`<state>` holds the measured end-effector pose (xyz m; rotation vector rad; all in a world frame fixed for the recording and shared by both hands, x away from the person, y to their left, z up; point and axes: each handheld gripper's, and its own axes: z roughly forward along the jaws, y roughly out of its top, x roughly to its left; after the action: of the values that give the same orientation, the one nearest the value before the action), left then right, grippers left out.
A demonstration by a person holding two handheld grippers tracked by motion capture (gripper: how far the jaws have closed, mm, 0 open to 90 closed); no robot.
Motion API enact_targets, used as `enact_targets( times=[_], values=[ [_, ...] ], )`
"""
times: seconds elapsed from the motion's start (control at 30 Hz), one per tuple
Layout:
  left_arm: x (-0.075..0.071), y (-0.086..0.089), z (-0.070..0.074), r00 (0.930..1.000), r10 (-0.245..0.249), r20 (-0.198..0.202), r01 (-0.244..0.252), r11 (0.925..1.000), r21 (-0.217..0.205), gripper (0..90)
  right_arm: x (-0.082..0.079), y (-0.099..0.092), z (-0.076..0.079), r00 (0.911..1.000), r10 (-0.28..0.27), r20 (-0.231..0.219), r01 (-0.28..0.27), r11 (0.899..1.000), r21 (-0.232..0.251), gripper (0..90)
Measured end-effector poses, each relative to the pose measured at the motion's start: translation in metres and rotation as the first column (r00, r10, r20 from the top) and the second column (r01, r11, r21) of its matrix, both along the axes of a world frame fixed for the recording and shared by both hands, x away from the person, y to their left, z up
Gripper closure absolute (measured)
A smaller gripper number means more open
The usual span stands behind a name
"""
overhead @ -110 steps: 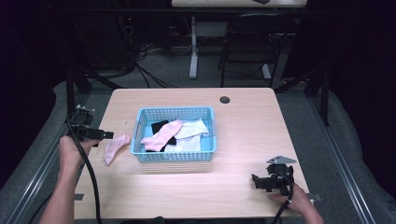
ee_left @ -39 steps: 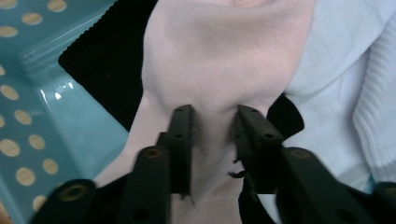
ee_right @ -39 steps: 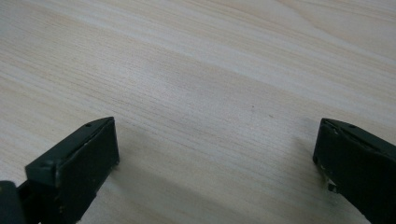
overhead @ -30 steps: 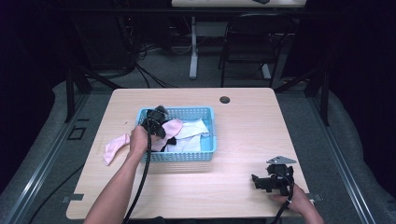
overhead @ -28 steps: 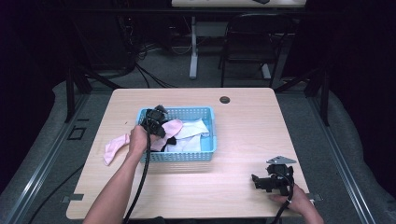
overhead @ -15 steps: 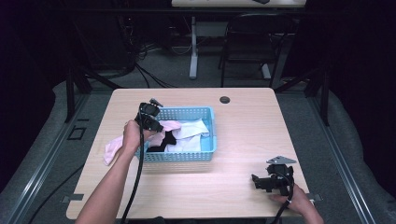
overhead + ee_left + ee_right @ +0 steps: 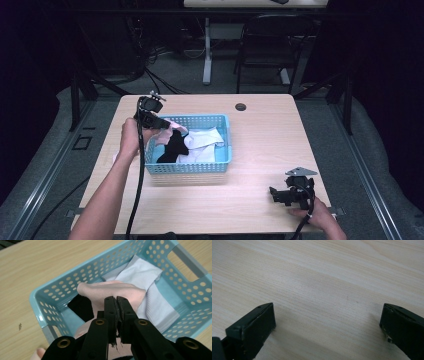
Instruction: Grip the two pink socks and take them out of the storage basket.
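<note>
You worked at a pale wood-grain table (image 7: 260, 150) in a dim room, and nearest you the right gripper (image 7: 289, 194) rested low on the bare front right of that top, its jaws spread wide with nothing between them, the grain running clean across the right gripper view. A little farther in, at your left, the left gripper (image 7: 116, 315) was held above the near left corner of the blue perforated basket (image 7: 192, 167), its jaws pinched together on a pink sock (image 7: 112, 290) that hung from them over the basket's left end. Under and beside it lay a black sock (image 7: 172, 147) and folded white socks (image 7: 150, 290), all inside the basket. You appeared to be in the middle of taking the pink sock out, so the next move probably called for carrying it clear over the left rim without dragging the black one along, then setting it on open table. Whether another pink piece lay by your left hand I could not tell. Beyond the basket sat a small dark round grommet (image 7: 241, 106) near the far edge, and past that a chair, desk legs and loose cables on the grey floor.
</note>
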<state>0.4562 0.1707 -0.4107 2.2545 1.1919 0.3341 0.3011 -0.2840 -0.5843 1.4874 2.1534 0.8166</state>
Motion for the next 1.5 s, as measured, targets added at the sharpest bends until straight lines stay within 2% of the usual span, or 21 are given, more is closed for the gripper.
enact_targets(
  times=[0.27, 0.3, 0.37, 0.5, 0.7, 0.83, 1.1, 1.2, 1.5],
  values=[
    [-0.012, 0.005, 0.028, 0.9976, -0.009, 0.069, 0.010, 0.9997, -0.021, 86.9, 0.000, 0.000, 0.000, 1.0000, 0.000, 0.000, 0.000, 1.000, 0.000, 0.0],
    [-0.012, 0.005, 0.028, 0.9976, -0.009, 0.069, 0.010, 0.9997, -0.021, 86.9, 0.000, 0.000, 0.000, 1.0000, 0.000, 0.000, 0.000, 1.000, 0.000, 0.0],
    [-0.016, 0.008, 0.037, 0.9954, -0.009, 0.095, 0.011, 0.9997, -0.020, 87.0, 0.000, 0.000, 0.000, 1.0000, 0.000, -0.001, 0.000, 1.000, 0.000, 0.0],
    [-0.021, 0.013, 0.045, 0.9931, -0.004, 0.117, 0.006, 0.9998, -0.020, 87.0, 0.000, 0.000, 0.000, 1.0000, 0.000, 0.000, 0.000, 1.000, 0.000, 0.0],
    [-0.028, 0.026, 0.055, 0.9889, 0.020, 0.147, -0.016, 0.9994, -0.030, 87.0, 0.000, 0.000, 0.000, 1.0000, 0.000, -0.001, 0.000, 1.000, 0.000, 0.0],
    [-0.034, 0.041, 0.064, 0.9839, 0.048, 0.172, -0.041, 0.9982, -0.044, 87.0, 0.000, 0.000, 0.000, 1.0000, 0.003, -0.003, -0.003, 1.000, -0.003, 0.0],
    [-0.041, 0.063, 0.068, 0.9792, 0.086, 0.184, -0.079, 0.9957, -0.048, 87.0, 0.000, 0.000, 0.000, 1.0000, -0.004, 0.002, 0.004, 1.000, 0.000, 0.0],
    [-0.042, 0.069, 0.067, 0.9803, 0.093, 0.174, -0.088, 0.9954, -0.038, 87.0, 0.000, 0.000, 0.000, 1.0000, 0.003, -0.002, -0.003, 1.000, -0.003, 0.0],
    [-0.046, 0.087, 0.064, 0.9780, 0.128, 0.165, -0.125, 0.9918, -0.027, 86.9, 0.000, 0.000, 0.000, 1.0000, -0.001, 0.000, 0.001, 1.000, 0.000, 0.0]
  ],
)
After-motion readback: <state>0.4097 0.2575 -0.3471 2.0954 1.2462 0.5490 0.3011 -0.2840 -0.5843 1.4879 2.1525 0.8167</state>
